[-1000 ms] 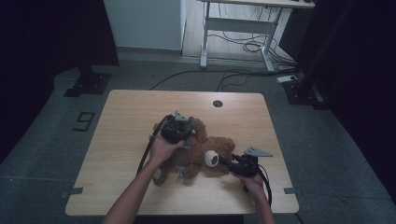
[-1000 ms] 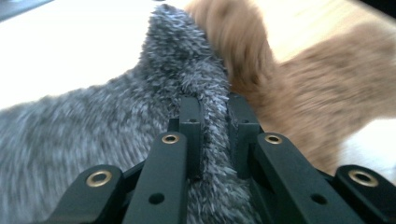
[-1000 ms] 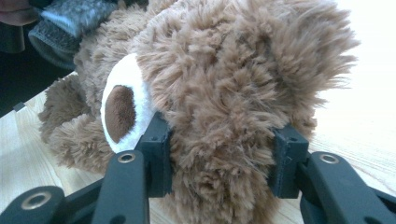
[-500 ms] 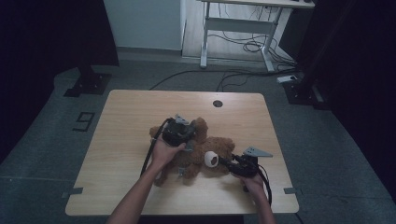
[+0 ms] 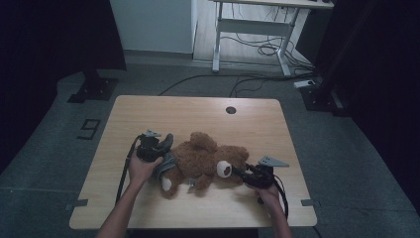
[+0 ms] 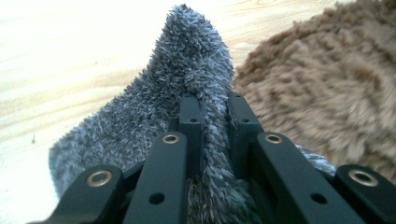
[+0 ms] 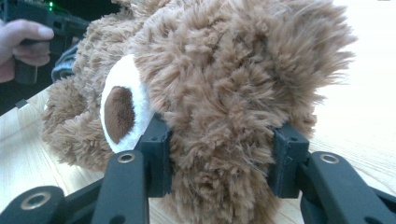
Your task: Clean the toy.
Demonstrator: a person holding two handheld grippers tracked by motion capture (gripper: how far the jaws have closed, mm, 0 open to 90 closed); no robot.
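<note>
1. A light wooden table (image 5: 148, 114) with rounded corners stands in a dim room; a round cable hole (image 5: 231, 110) sits near its far edge, just right of the middle.
2. The floor (image 5: 59, 119) around the table is grey. A dark stand base (image 5: 94, 89) rests on it at the far left, and a number mark (image 5: 89, 129) lies just beside the table's left edge.
3. Behind the table, a white desk frame (image 5: 247, 29) stands over a tangle of cables (image 5: 262, 49), and black curtains close the room on both sides.
4. A brown teddy bear (image 5: 205, 158) lies on the table's near half, its head with the white muzzle toward the right.
5. A fuzzy grey cloth (image 6: 140, 116) covers the bear's left end, its tip lifted off the wood.
6. The left gripper (image 5: 154, 146), held in the person's left hand (image 5: 141, 168), sits at the bear's left end. In the left gripper view its jaws stand very narrow, pinching a fold of the grey cloth between them, with the brown fur just beside on the right.
7. The right gripper (image 5: 237, 171), held in the right hand (image 5: 267, 191), meets the bear's head from the right. In the right gripper view its jaws stand partly closed, one pad on each side of a thick tuft of the head, pressing into the fur next to the white muzzle.
</note>
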